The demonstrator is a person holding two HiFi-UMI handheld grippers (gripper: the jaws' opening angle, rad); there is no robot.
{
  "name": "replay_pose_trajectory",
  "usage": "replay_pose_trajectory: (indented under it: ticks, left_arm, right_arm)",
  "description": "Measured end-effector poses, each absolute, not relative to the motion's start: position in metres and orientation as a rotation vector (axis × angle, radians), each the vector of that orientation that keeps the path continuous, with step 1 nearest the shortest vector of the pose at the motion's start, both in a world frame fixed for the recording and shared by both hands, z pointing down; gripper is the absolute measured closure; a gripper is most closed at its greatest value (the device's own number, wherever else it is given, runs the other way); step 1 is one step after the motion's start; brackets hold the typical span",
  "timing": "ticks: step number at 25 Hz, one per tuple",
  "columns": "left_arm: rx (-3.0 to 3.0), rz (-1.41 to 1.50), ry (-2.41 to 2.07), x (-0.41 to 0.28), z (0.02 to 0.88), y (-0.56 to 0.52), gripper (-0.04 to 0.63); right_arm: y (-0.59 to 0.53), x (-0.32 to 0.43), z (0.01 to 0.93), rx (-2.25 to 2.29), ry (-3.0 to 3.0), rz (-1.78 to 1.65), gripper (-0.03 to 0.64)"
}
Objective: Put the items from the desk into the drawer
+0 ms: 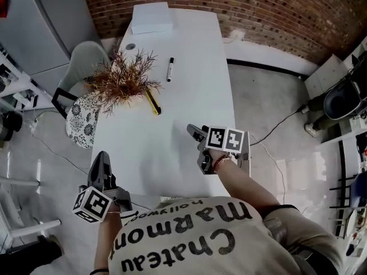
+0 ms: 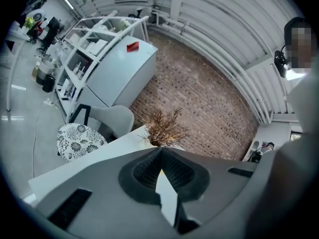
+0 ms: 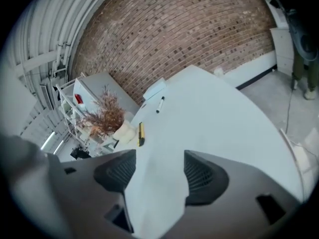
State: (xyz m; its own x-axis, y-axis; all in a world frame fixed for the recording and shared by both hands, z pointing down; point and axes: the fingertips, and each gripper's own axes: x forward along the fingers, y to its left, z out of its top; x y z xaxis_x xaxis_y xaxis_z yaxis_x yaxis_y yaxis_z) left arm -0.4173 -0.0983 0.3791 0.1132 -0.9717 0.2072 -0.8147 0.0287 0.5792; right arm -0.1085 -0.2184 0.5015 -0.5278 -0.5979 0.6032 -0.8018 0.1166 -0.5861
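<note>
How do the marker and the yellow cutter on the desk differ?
The marker is white with dark ends; the cutter is yellow and black. The marker lies clear of the dried plant; the cutter sits at its branches, nearer the person. Both lie flat on the desk, untouched.

Plain white surface (image 1: pixel 172 148), red-brown brick wall (image 1: pixel 258 10) behind it. Pen (image 1: pixel 170 69) is black and white, the cutter (image 1: pixel 153 102) yellow and black, dried plant (image 1: pixel 123 79) rusty brown, and the chair cushion (image 1: pixel 80 119) has a black-on-white floral print.
</note>
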Motion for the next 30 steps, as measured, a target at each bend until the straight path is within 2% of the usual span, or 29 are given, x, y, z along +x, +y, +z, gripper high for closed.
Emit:
replay_pose_trajectory:
  ticks: [11,13,16,17,19,30]
  left_arm:
    - [1.698,-0.395,-1.748,-0.489,0.413,-0.073,0.594]
    - [1.680,-0.409,-1.742,-0.495,0.419,-0.067,0.594]
    - [1.654,-0.408,-1.741,-0.499,0.423,-0.059,0.594]
    - [1.644,-0.408,-1.742,-0.500,0.425,-0.056,0.594]
    - [1.621,-0.414,-1.748,-0.503,0.429,-0.050,0.594]
    - [1.535,-0.405,-1.790,-0.519,0.441,-0.023,0.594]
  right_arm:
    - [-0.208,-0.224,0.538,1.198,-2.120,1.296,0.302]
    - [-0.214,-0.231,0.541,1.192,-2.102,1.256,0.295]
    - [-0.223,-0.235,0.545,1.186,-2.049,1.183,0.323]
    - [-0.226,-0.236,0.544,1.184,-2.041,1.150,0.318]
    - [-0.235,-0.240,0.539,1.183,-2.053,1.053,0.266]
    - [-0.305,-0.266,0.537,1.137,-2.060,0.808,0.290]
